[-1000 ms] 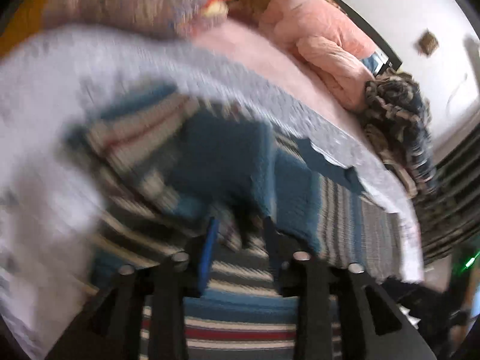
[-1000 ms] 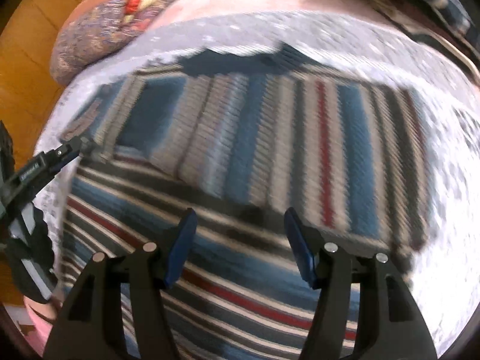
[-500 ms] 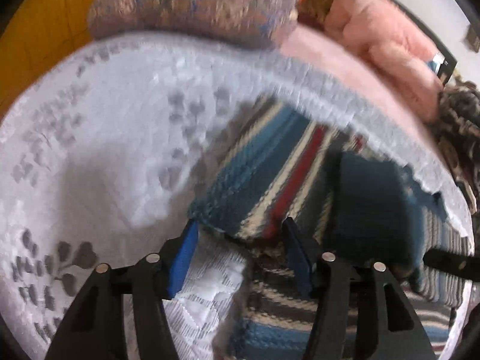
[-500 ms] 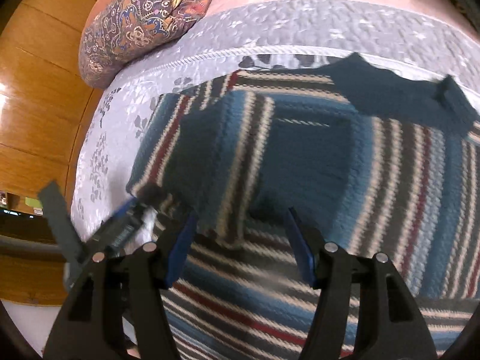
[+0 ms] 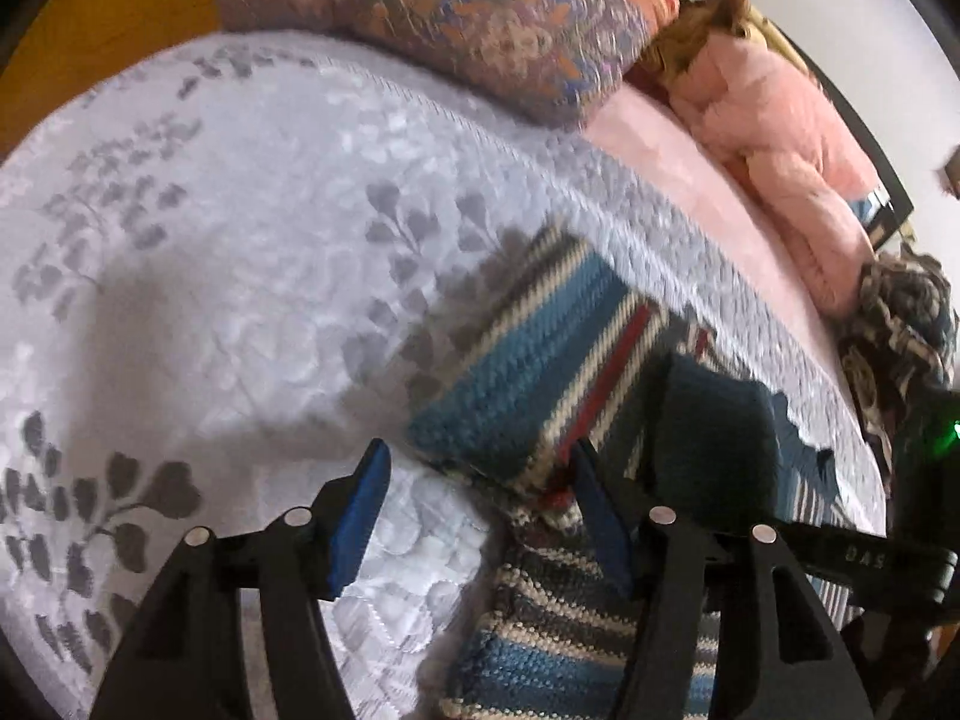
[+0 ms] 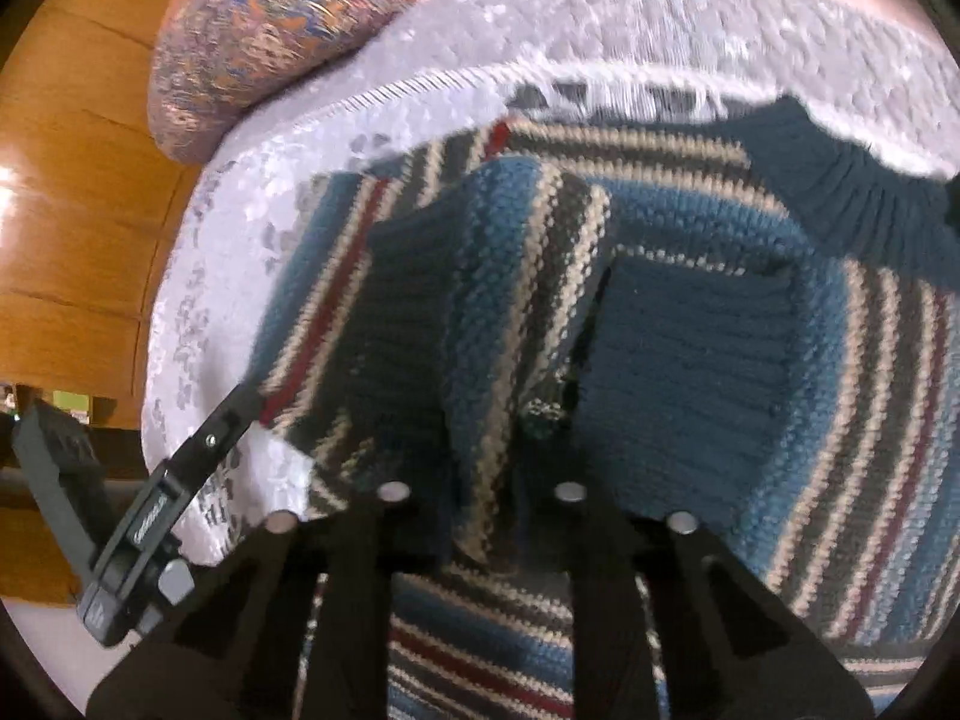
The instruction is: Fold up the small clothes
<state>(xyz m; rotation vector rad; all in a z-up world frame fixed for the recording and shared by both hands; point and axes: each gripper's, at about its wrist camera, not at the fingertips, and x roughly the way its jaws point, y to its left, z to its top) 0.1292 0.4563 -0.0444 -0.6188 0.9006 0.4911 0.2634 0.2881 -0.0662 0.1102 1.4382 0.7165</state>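
Sweater: my striped knit sweater [image 6: 690, 324] lies spread on the grey-white floral bedspread [image 5: 228, 276], blue, cream, grey and dark red bands running across it, with a sleeve [image 5: 528, 372] folded over onto the body.
Left tongs: my left gripper [image 5: 480, 510] stands wide open with nothing in it, its blue pads [image 5: 360, 510] hanging over bare bedspread just beside the sleeve's near edge; the right-hand pad sits at the sweater's edge, and I cannot tell if it touches.
Right tongs: my right gripper [image 6: 480, 480] is pressed low into the knit; a raised fold of fabric fills the space between the black fingers and hides the tips, so I cannot tell whether they have closed on it.
Neckline: the dark teal ribbed collar [image 6: 840, 180] lies at the far right of the right wrist view, against the bedspread's edge.
In the way: the folded sleeve covers part of the sweater's front, and the bunched knit blocks my view of the right fingertips.
Around: a patterned pillow [image 5: 456, 18] lies at the far side, a pink fluffy blanket [image 5: 780, 138] beyond it to the right, and a dark patterned heap of cloth [image 5: 900, 324] at the far right.
Left of the bed: wooden panelling [image 6: 78, 228] shows.
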